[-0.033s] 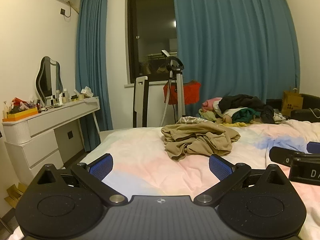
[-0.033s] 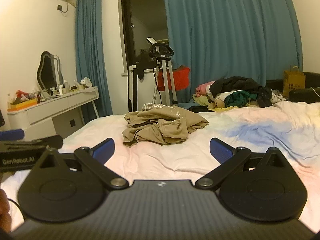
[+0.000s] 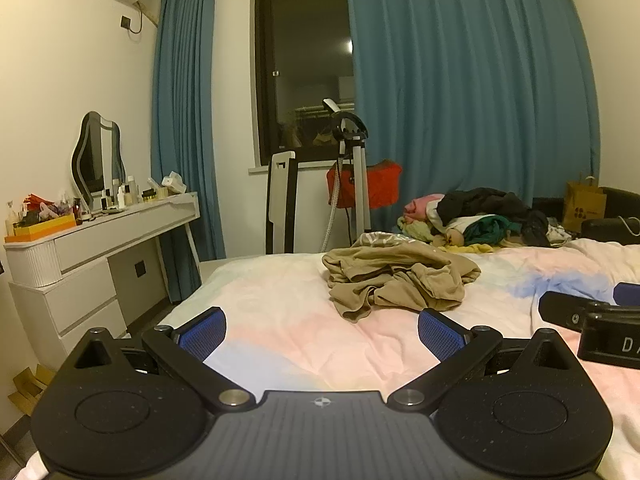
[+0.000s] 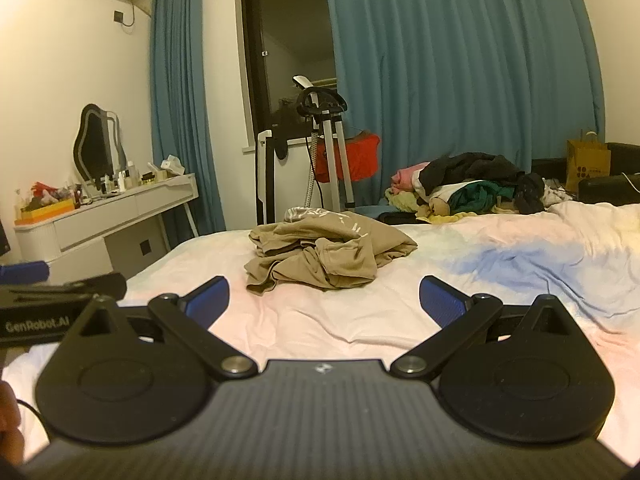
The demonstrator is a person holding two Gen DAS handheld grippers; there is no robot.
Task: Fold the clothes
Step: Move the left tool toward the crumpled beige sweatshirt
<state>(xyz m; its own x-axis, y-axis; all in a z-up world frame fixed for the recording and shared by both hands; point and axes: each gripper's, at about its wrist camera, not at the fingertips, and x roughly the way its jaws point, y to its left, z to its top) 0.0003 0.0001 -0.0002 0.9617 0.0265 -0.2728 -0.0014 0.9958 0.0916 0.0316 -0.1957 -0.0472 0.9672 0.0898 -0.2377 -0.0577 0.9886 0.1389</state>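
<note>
A crumpled tan garment (image 3: 396, 276) lies in a heap on the pale pink-and-blue bedspread (image 3: 280, 320), near the bed's far side. My left gripper (image 3: 322, 330) hovers over the sheet short of the garment, with its blue pads wide apart and nothing between them. In the right wrist view the same tan garment (image 4: 324, 256) lies ahead. My right gripper (image 4: 326, 302) is open and empty too, just short of it. Each gripper shows at the edge of the other's view: the right gripper (image 3: 592, 320) and the left gripper (image 4: 60, 292).
A pile of mixed clothes (image 3: 480, 216) sits at the bed's far right, next to a yellow paper bag (image 3: 584, 204). A white dresser (image 3: 100, 240) with a mirror and bottles lines the left wall. A garment steamer stand (image 3: 352, 160) is beyond the bed, before blue curtains.
</note>
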